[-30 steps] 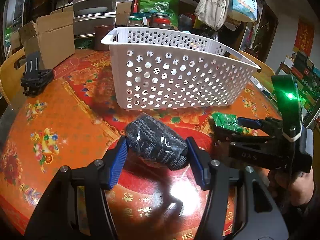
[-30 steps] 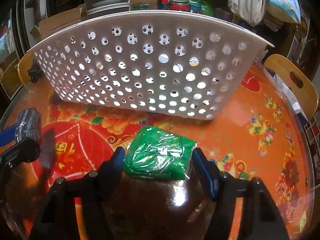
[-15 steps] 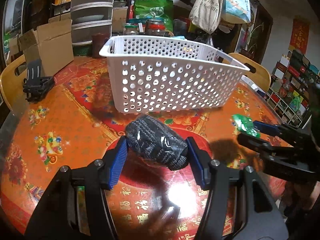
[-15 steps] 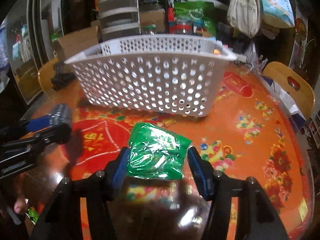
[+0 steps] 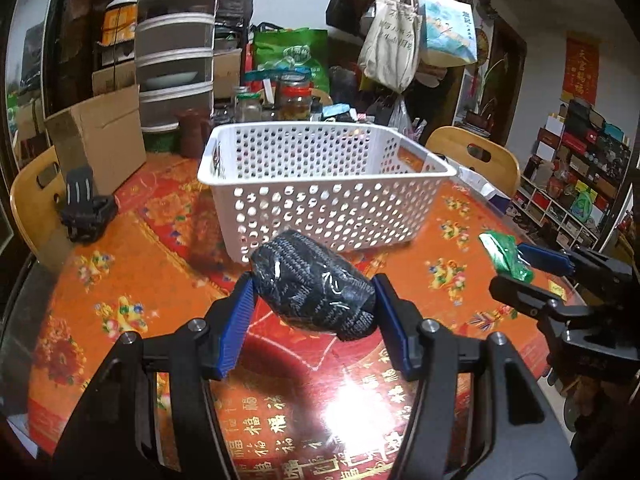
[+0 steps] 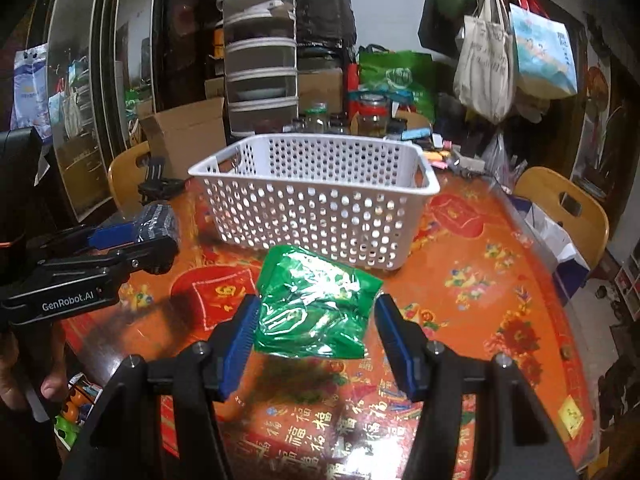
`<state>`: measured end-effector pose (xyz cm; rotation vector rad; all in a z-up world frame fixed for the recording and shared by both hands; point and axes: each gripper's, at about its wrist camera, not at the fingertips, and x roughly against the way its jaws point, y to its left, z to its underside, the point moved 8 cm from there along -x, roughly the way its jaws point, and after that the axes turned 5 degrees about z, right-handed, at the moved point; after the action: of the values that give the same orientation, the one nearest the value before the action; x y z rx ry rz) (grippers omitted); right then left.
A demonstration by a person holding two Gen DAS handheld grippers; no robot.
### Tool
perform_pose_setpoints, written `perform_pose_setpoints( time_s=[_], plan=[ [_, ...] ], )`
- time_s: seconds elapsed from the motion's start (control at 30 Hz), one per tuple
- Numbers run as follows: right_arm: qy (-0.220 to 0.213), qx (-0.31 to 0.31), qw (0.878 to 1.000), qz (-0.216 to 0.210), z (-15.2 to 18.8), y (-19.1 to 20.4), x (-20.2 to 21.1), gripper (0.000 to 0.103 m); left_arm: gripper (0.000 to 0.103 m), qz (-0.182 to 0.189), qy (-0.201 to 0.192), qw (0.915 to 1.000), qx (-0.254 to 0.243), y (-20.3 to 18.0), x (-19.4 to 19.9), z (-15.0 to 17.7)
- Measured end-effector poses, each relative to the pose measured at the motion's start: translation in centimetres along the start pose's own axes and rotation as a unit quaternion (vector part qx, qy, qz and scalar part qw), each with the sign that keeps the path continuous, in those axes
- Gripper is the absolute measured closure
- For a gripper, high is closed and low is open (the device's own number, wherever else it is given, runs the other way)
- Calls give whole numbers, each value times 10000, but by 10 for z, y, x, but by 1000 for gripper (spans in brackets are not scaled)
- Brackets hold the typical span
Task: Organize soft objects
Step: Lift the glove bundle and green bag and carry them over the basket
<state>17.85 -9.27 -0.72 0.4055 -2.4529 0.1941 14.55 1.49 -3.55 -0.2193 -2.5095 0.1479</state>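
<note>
My left gripper is shut on a dark knitted bundle wrapped in clear plastic, held above the table in front of the white perforated basket. My right gripper is shut on a shiny green plastic pack, also held above the table before the basket. In the left wrist view the right gripper with the green pack is at the right. In the right wrist view the left gripper with the dark bundle is at the left. The basket looks empty.
The round table has a red and orange flowered cloth. A black clip-like object and a cardboard box sit at far left. Jars and clutter stand behind the basket. Wooden chairs flank the table.
Both grippers have lifted up and back from the basket with their loads. The basket now looks smaller, and its inside shows.
</note>
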Motion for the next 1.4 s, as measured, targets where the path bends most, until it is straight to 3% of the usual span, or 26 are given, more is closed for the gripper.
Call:
perform_pose_setpoints(
  time_s=[0.43, 0.9, 1.17, 1.4],
  plan=[
    [-224, 47, 9997, 36, -47, -10, -2, 44, 47, 136, -67, 9998, -119, -14, 7, -50],
    [-191, 89, 9998, 20, -104, -22, -30, 44, 47, 269, -49, 9996, -65, -1, -20, -124],
    [-71, 165, 9998, 80, -139, -29, -53, 44, 47, 203, 26, 9998, -11, 8, -39, -165],
    [284, 202, 9992, 182, -153, -34, -92, 44, 47, 106, 243, 9996, 72, 19, -72, -193]
  ],
)
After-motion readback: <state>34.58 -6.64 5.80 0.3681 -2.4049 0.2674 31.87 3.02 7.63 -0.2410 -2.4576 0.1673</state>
